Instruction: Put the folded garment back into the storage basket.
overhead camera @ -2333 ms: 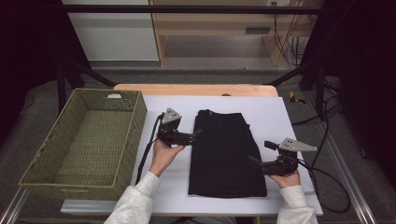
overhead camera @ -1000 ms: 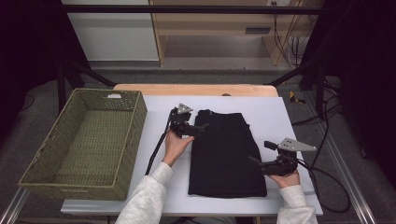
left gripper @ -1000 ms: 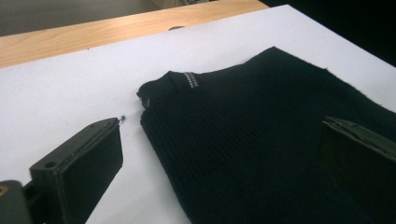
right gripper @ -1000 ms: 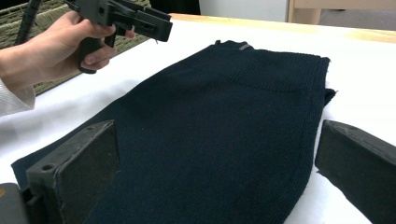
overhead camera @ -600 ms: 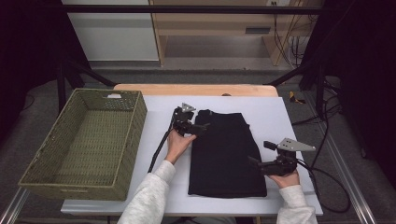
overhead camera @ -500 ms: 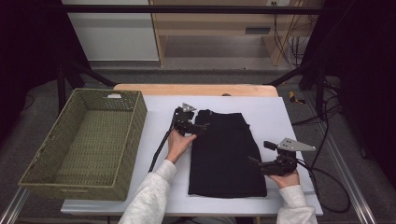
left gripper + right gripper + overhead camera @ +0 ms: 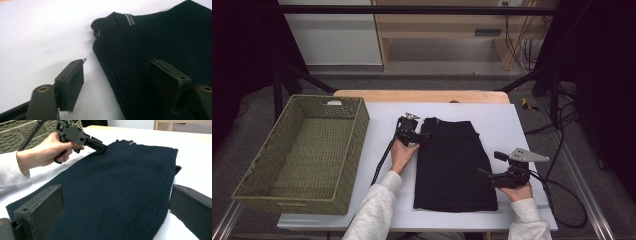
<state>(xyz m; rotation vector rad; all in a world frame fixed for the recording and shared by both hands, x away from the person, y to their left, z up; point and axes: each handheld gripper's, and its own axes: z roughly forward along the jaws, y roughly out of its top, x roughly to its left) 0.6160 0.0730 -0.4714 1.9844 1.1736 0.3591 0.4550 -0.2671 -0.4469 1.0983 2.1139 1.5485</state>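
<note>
Black ribbed knit, the folded sweater (image 7: 454, 165) lies flat on your white surface (image 7: 522, 125). Your left claw (image 7: 117, 77) straddles its edge near the collar, jaws just closing, pads seemingly not yet pressing. Your right claw (image 7: 112, 212) stands wide open around the near corner, gripping nothing.

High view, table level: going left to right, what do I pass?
Wicker basket → left tongs at the garment's left edge → folded black knit garment → right tongs at its right edge.
</note>
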